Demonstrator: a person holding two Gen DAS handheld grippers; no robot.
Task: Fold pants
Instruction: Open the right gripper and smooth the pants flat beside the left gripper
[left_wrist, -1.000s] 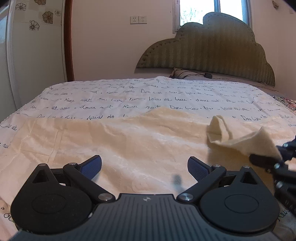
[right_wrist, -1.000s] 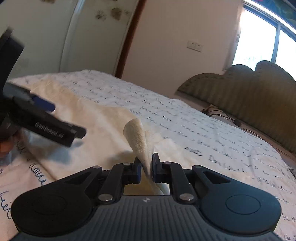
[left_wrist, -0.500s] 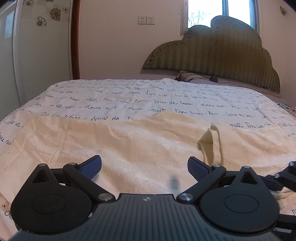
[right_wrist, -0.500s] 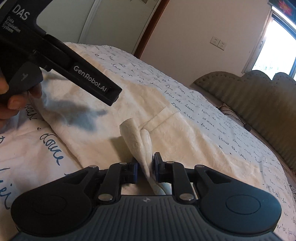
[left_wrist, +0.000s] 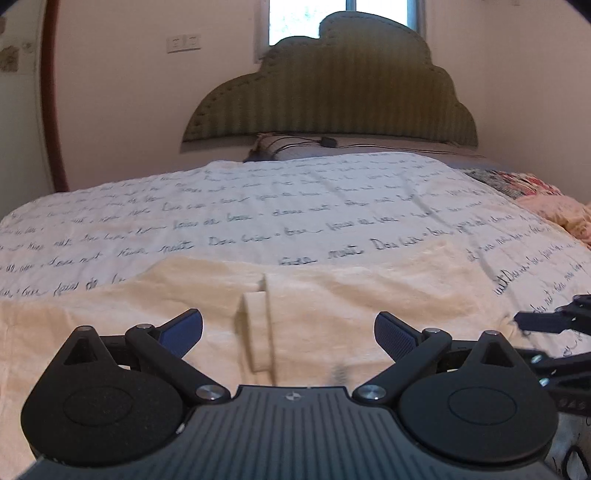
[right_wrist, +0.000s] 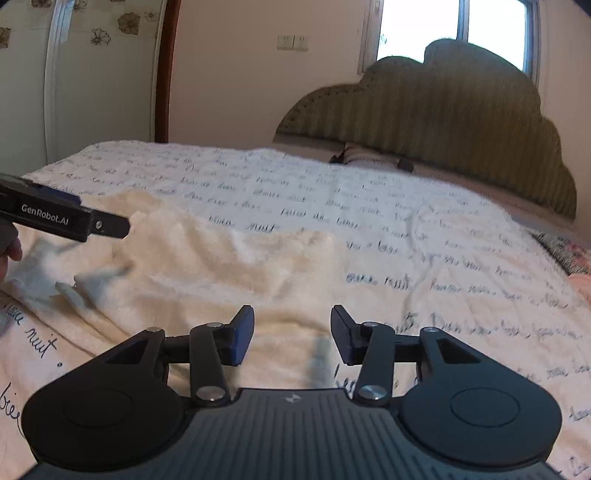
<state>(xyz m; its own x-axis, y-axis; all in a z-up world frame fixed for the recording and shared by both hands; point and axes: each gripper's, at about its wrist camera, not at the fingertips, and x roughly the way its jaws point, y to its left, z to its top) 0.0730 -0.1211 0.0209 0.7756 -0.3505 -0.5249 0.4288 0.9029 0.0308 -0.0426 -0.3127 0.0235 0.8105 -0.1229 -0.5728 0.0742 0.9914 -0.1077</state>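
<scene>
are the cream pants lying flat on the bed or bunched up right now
Mostly flat. The cream pants lie spread on the script-print bedspread, wrinkled, with one small flap turned up near the left gripper. Neither gripper holds them.

dim, backlit window (right_wrist: 454, 29), blurred edges

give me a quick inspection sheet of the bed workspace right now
surface: bed cover white with handwritten script, lightly wrinkled
job's things: cream pants spread flat across the near cover, a small strip of fabric lying on top
clutter: floral bedding bunched at the bed's right edge
grippers: left gripper open, empty; right gripper open, empty, both low over the pants
cables: dark cable with small box by the pillow
surroundings: green scalloped headboard, window, wall sockets, flowered wardrobe
</scene>
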